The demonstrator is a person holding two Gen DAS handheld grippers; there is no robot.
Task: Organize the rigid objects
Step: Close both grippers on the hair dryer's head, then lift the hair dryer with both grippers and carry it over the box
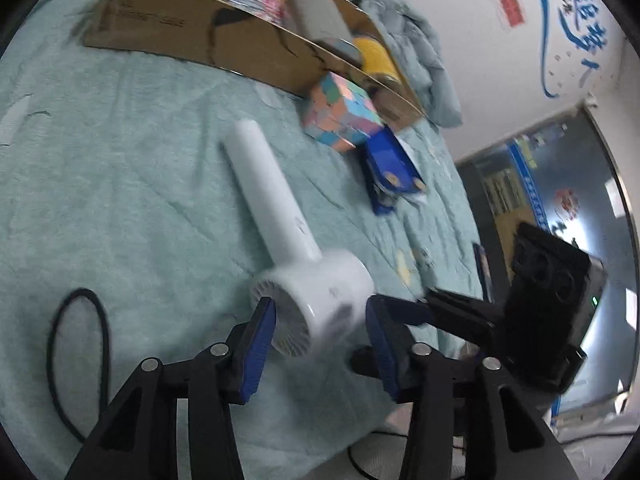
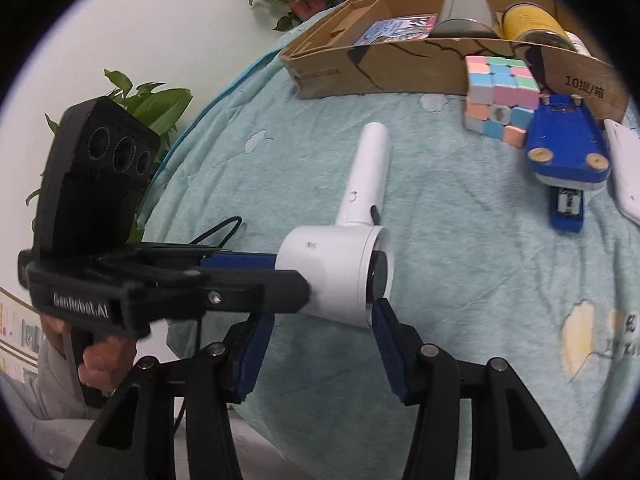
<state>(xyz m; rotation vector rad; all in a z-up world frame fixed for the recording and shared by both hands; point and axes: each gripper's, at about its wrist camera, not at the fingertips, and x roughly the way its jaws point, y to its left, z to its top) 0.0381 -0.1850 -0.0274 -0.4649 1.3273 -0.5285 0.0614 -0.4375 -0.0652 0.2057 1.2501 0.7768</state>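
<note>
A white hair dryer (image 1: 312, 300) (image 2: 340, 276) lies on the teal blanket (image 1: 120, 160), its handle pointing toward a cardboard box (image 1: 192, 28) (image 2: 384, 76). My left gripper (image 1: 320, 308) (image 2: 292, 276) is shut on the dryer's round head, one pad by the rear grille and one at the front. From the other side my right gripper (image 2: 322, 314) (image 1: 420, 304) is shut on the same head, its right pad against the nozzle rim. A pastel puzzle cube (image 1: 340, 112) (image 2: 500, 92) and a blue toy car (image 1: 390, 164) (image 2: 564, 144) sit by the box wall.
The box holds a grey cylinder (image 2: 466, 14), a yellow spool (image 2: 528, 22) and a colourful booklet (image 2: 396, 28). A black cable (image 1: 80, 352) loops on the blanket at my left. A white flat object (image 2: 624, 172) lies beside the car. Potted plants (image 2: 152, 104) stand past the bed's edge.
</note>
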